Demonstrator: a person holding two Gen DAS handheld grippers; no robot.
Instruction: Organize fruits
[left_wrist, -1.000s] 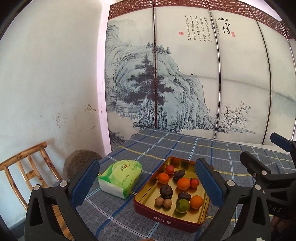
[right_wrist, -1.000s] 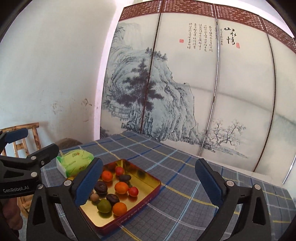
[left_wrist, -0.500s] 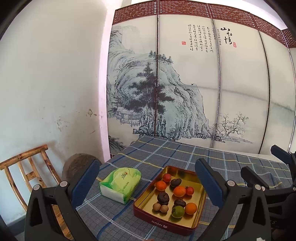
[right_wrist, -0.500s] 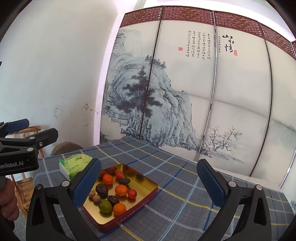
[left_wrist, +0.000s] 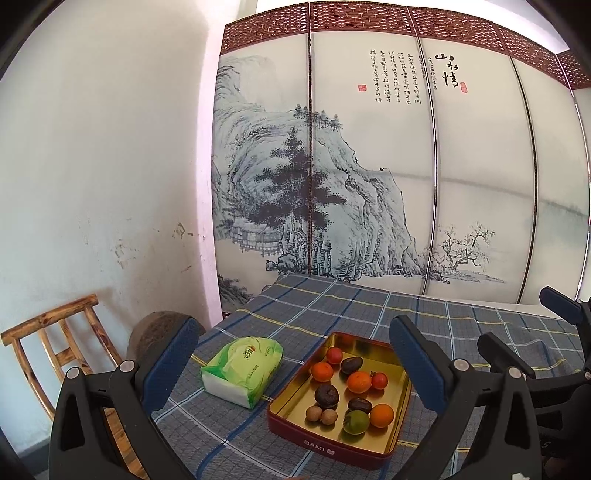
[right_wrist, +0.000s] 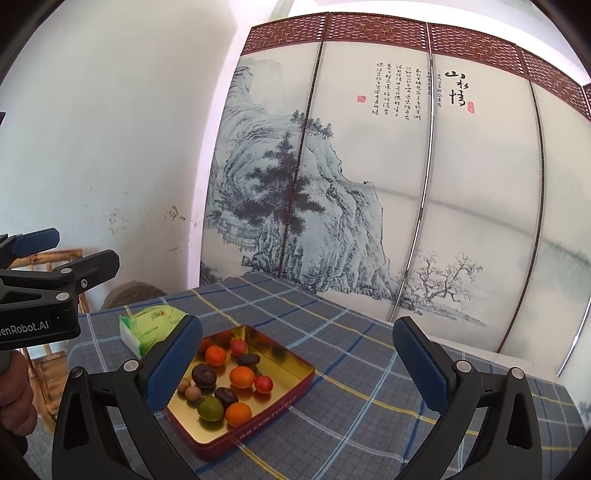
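Observation:
A red tin with a gold inside (left_wrist: 295, 397) (right_wrist: 291, 360) lies on the blue plaid tablecloth. It holds several small fruits: oranges (left_wrist: 358, 382) (right_wrist: 242, 376), red ones (left_wrist: 334, 355), dark ones (left_wrist: 326, 396), a green one (left_wrist: 356, 421) (right_wrist: 210, 408) and two small tan ones (left_wrist: 314, 413). My left gripper (left_wrist: 295, 362) is open and empty, raised above and before the tin. My right gripper (right_wrist: 297, 360) is open and empty, also raised before the tin. The right gripper shows at the right edge of the left wrist view (left_wrist: 524, 332).
A green tissue pack (left_wrist: 242, 365) (right_wrist: 151, 326) lies left of the tin. A wooden chair (left_wrist: 55, 343) and a round brown stool (left_wrist: 155, 332) stand left of the table. A painted folding screen (left_wrist: 369, 166) stands behind it.
Both grippers have risen and drawn back from the table, so the tin looks smaller and lower. Both jaws stay open. Nothing on the table has moved.

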